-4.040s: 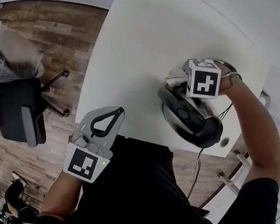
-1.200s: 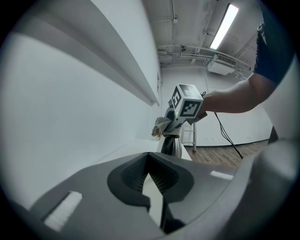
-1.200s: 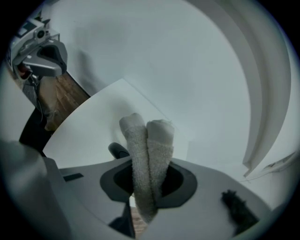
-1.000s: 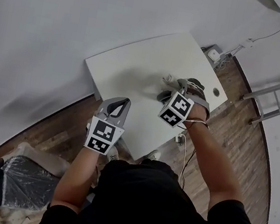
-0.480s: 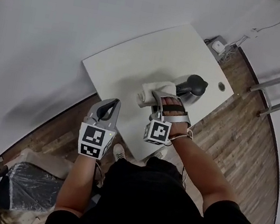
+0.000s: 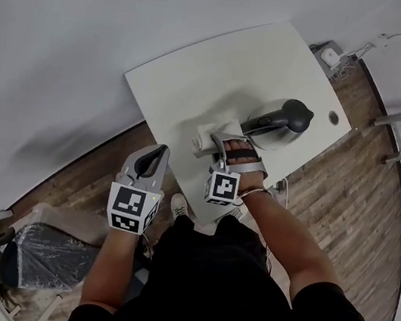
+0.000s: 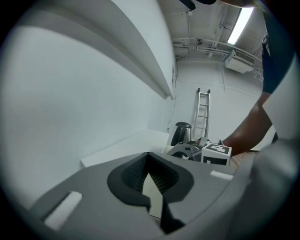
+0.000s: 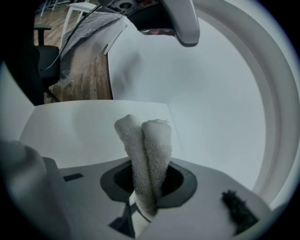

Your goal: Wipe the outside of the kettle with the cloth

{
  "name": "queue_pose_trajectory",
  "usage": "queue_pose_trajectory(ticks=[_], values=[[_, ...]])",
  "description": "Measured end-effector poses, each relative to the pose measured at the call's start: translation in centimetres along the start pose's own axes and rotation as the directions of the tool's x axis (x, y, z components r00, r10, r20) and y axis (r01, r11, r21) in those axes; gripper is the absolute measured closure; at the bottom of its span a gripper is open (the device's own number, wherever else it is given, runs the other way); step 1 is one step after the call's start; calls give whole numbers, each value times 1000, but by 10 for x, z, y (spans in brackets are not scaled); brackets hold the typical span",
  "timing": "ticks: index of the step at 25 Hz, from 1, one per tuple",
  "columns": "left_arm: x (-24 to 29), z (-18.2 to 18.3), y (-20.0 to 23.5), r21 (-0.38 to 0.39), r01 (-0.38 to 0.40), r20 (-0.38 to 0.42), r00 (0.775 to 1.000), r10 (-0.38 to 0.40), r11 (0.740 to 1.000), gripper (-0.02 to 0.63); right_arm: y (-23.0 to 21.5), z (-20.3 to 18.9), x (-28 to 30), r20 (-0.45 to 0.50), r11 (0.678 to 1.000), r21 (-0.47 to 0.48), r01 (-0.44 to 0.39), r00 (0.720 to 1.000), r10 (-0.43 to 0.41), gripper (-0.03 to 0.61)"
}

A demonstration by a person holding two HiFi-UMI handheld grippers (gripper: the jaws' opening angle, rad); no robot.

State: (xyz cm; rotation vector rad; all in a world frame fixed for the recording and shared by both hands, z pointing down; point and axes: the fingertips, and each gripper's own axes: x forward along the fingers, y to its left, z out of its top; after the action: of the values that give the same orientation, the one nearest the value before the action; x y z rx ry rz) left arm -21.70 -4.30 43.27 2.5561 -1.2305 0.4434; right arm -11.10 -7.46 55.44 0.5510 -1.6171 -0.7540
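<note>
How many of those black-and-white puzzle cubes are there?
2. One cube rides on the left gripper, beside the table; the other on the right gripper, which holds the cloth near the kettle. None seem hidden.

Soft, even light fills all three views. A ceiling strip lamp, high and to the right of the left tongs, glares white. In the right tongs the cloth is sharp enough to show its nap, while the grey bodies of both tongs blur close to the lens. Ahead of the right tongs, the kettle throws a faint shadow on the tabletop. Wide-angle distortion curves every edge, and the corners go black.
</note>
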Motion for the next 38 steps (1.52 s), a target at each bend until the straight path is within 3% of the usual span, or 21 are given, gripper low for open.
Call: queue_pose_trajectory(ticks=[6, 12, 16, 18, 21, 23, 25, 28, 29, 30, 31, 33, 38], values=[[5, -17, -12, -7, 17, -50, 999, -18, 1000, 607, 29, -10, 23, 20, 999, 3, -38, 999, 38, 488], [18, -22, -29, 4, 53, -76, 996, -53, 999, 607, 42, -30, 28, 10, 993, 95, -66, 998, 66, 488], [23, -18, -31, 15, 58, -79, 995, -57, 998, 606, 36, -61, 22, -37, 972, 226, -65, 996, 75, 486], [26, -13, -34, 18, 67, -68, 996, -65, 998, 607, 29, -80, 13, -59, 931, 360, -56, 995, 82, 486], [30, -6, -44, 28, 89, -47, 995, -87, 996, 606, 22, -98, -7, -46, 821, 568, -60, 993, 105, 486], [31, -2, -50, 35, 101, -39, 994, -99, 994, 607, 22, -107, -17, -17, 701, 709, -85, 990, 137, 486], [32, 1, -56, 43, 111, -34, 993, -109, 993, 607, 23, -119, -21, 26, 511, 853, -108, 986, 165, 486], [32, 5, -62, 55, 123, -27, 992, -122, 991, 606, 19, -137, -25, 113, 177, 974, -141, 981, 160, 486], [32, 6, -63, 58, 126, -25, 992, -124, 990, 606, 15, -140, -27, 143, 82, 984, -156, 979, 147, 486], [31, 8, -65, 61, 127, -22, 992, -126, 990, 607, 11, -142, -29, 167, 10, 985, -170, 977, 133, 486], [30, 9, -67, 63, 128, -18, 992, -127, 990, 606, 7, -143, -31, 182, -36, 983, -179, 976, 119, 486], [28, 12, -72, 67, 130, -9, 992, -129, 989, 606, -3, -144, -37, 193, -69, 980, -187, 977, 92, 486], [23, 18, -82, 88, 134, 7, 991, -135, 987, 606, -34, -146, -63, 199, -42, 979, -198, 980, 28, 486]])
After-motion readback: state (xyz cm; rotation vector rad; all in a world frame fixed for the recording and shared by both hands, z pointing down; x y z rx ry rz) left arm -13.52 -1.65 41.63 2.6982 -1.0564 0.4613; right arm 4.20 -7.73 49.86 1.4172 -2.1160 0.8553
